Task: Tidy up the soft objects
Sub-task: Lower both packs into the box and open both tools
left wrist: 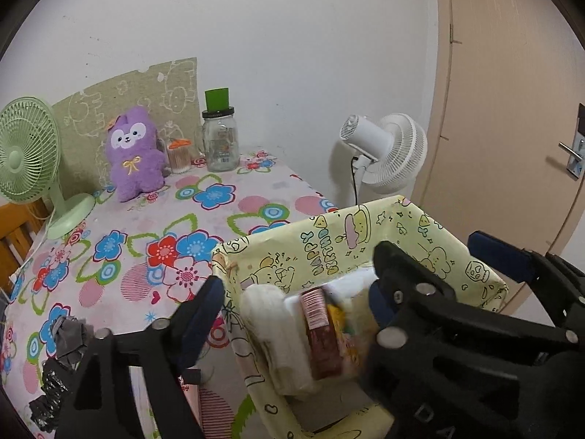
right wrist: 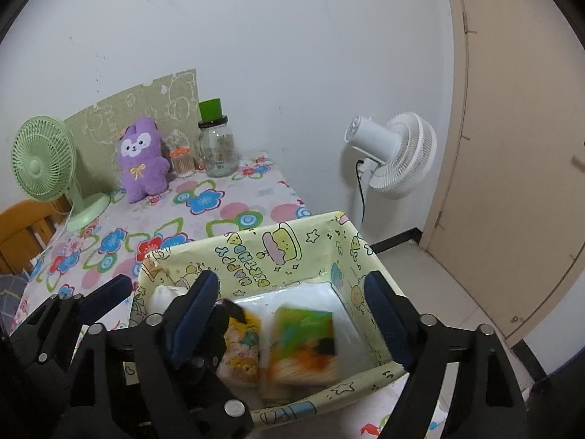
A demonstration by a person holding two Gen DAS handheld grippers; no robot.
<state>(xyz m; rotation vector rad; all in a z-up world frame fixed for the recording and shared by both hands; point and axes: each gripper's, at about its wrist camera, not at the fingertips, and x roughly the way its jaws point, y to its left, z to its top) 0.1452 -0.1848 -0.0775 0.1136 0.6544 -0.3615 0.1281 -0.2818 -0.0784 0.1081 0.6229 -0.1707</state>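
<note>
A yellow cartoon-print box [left wrist: 420, 226] stands at the near right corner of the flowered table. My left gripper [left wrist: 299, 267] hangs open over its left half, above a white soft pack [left wrist: 270, 329] and a blurred red pack [left wrist: 318, 333]. My right gripper [right wrist: 292, 276] is open over the box [right wrist: 256, 241], with a blurred green and orange pack [right wrist: 303, 340] and a yellow cartoon pack [right wrist: 241, 344] below its fingers; no pad touches them. A purple plush toy [left wrist: 133, 153] [right wrist: 142, 161] sits upright at the far side of the table.
A green desk fan [left wrist: 25, 161] stands at the far left. A glass jar with a green lid [left wrist: 219, 139] and a cotton-swab holder [left wrist: 179, 155] are beside the plush. A white floor fan [right wrist: 395, 153] and a door [right wrist: 512, 146] lie right of the table's edge.
</note>
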